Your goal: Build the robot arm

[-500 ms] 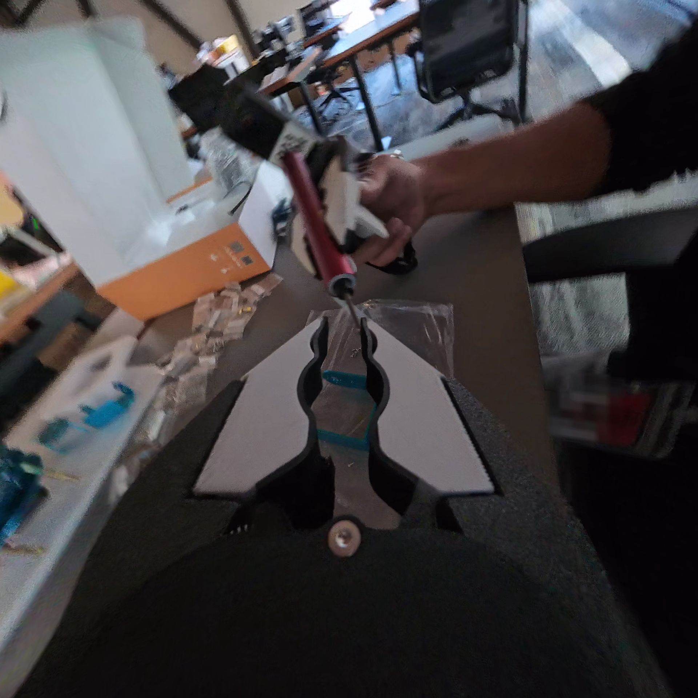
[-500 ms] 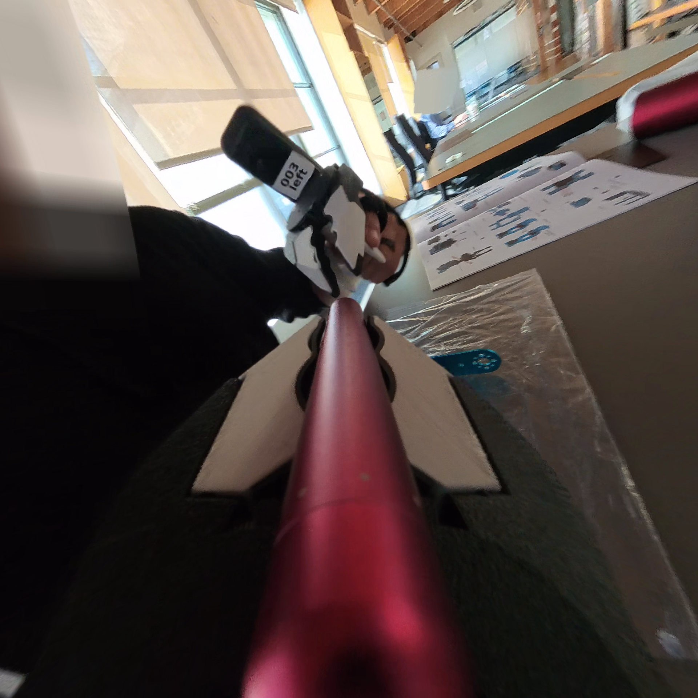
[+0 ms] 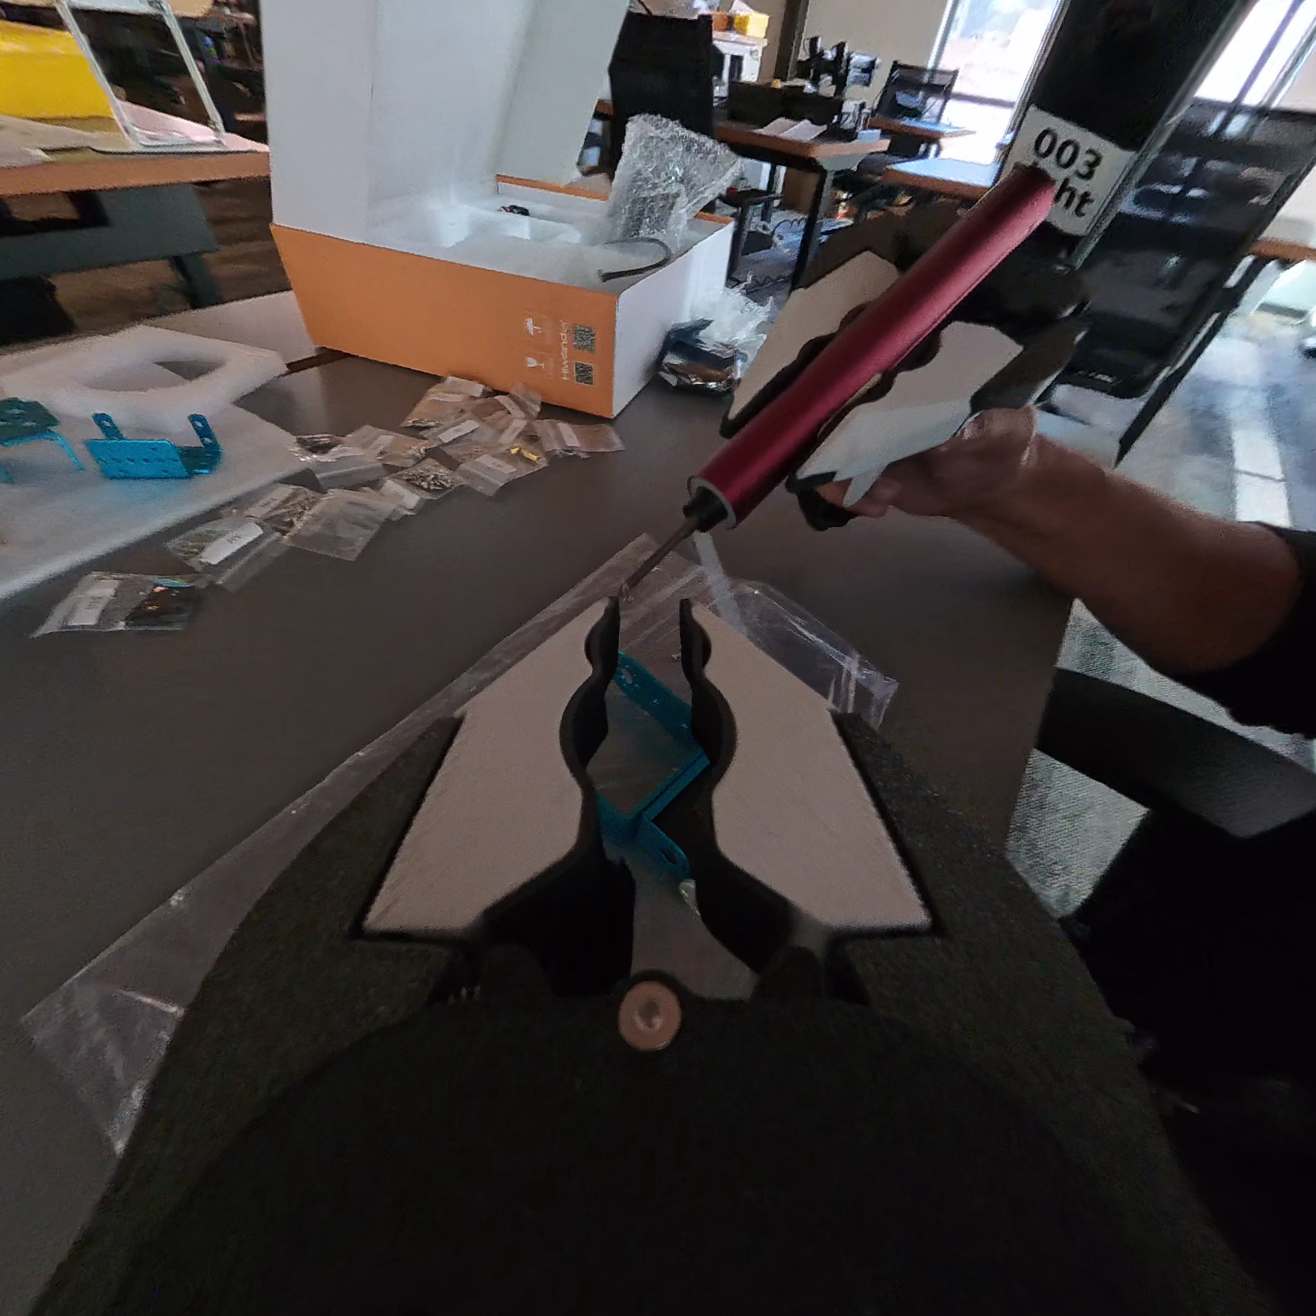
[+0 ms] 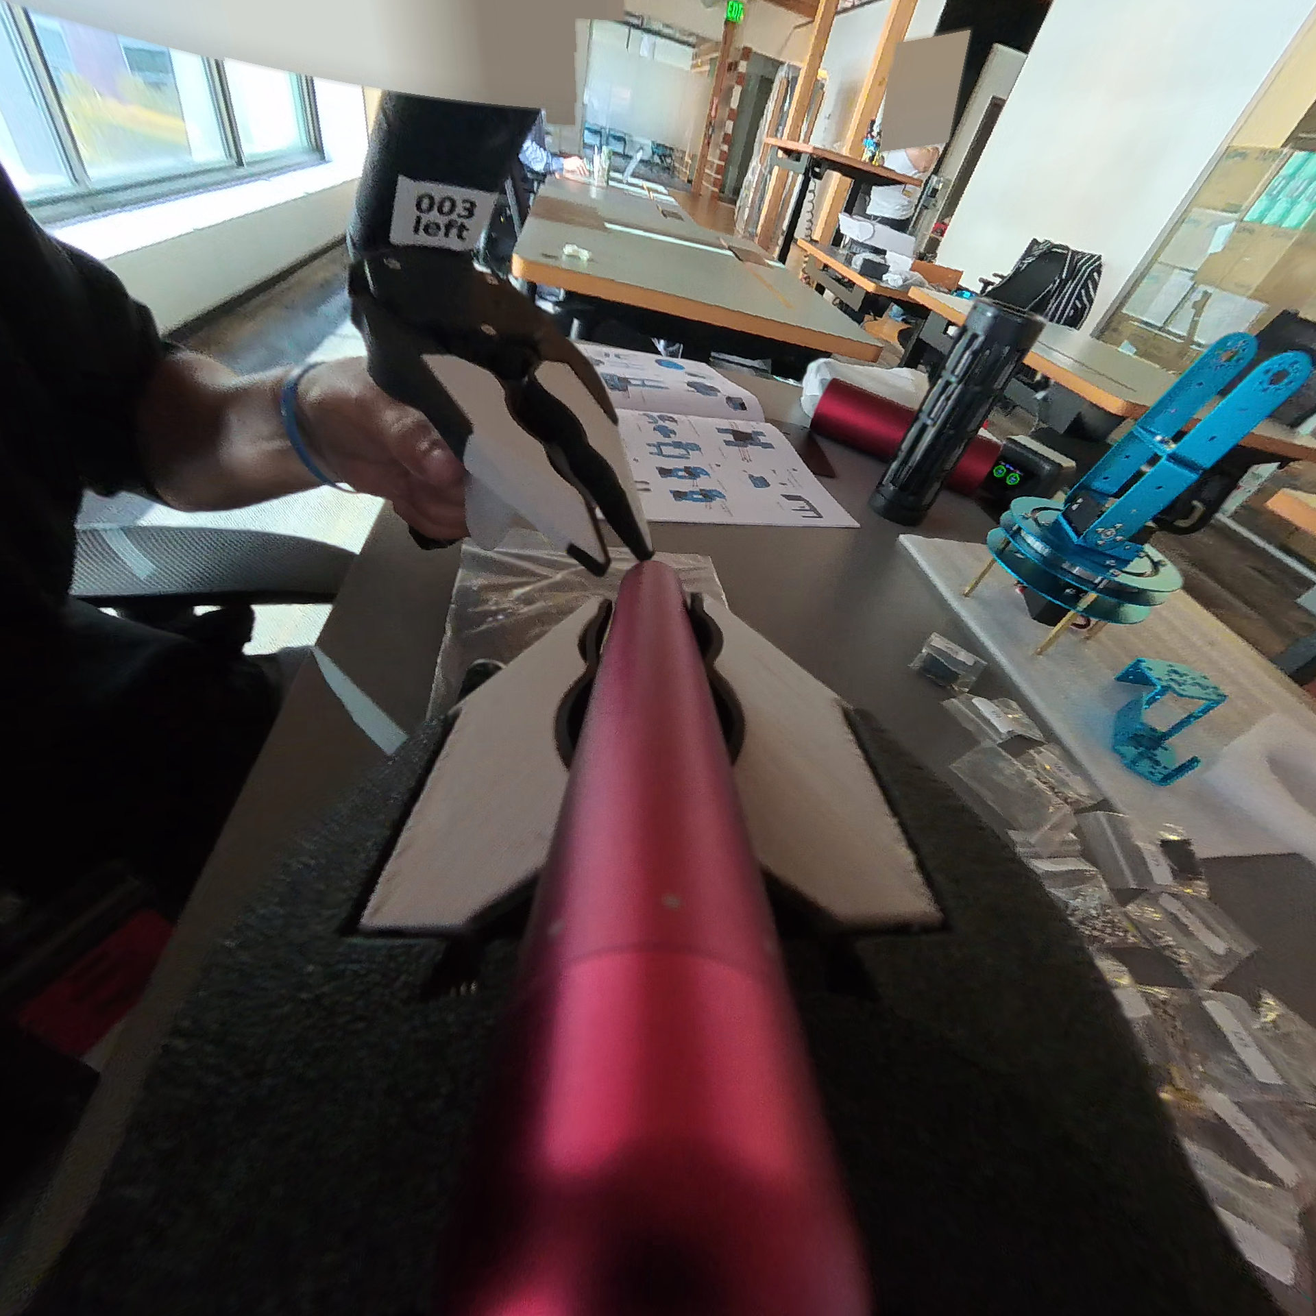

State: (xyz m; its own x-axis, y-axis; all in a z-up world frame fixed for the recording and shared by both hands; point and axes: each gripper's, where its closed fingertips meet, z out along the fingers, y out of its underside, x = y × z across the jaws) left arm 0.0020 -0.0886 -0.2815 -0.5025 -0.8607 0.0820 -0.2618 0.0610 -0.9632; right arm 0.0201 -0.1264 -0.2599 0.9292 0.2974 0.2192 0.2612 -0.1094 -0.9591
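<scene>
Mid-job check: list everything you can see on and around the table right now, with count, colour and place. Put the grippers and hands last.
Screwdriver: one, red barrel, clamped in the right gripper, bit tip down on the clear bag.
Clear bag: one, flat on the dark table, under both grippers.
Blue bracket: one, in the clear bag, seen between the left fingers.
Small parts bags: many, clear, scattered mid-table.
Box: one, orange and white, open, far side.
Manual: one, white, open.
Blue arm assembly: one, on a white sheet.
Loose blue bracket: one, beside it.
Black cylinder: one, upright.
Left gripper: open over the clear bag.
Right gripper: shut on the screwdriver.
Hands: two, one on each gripper's handle.
</scene>
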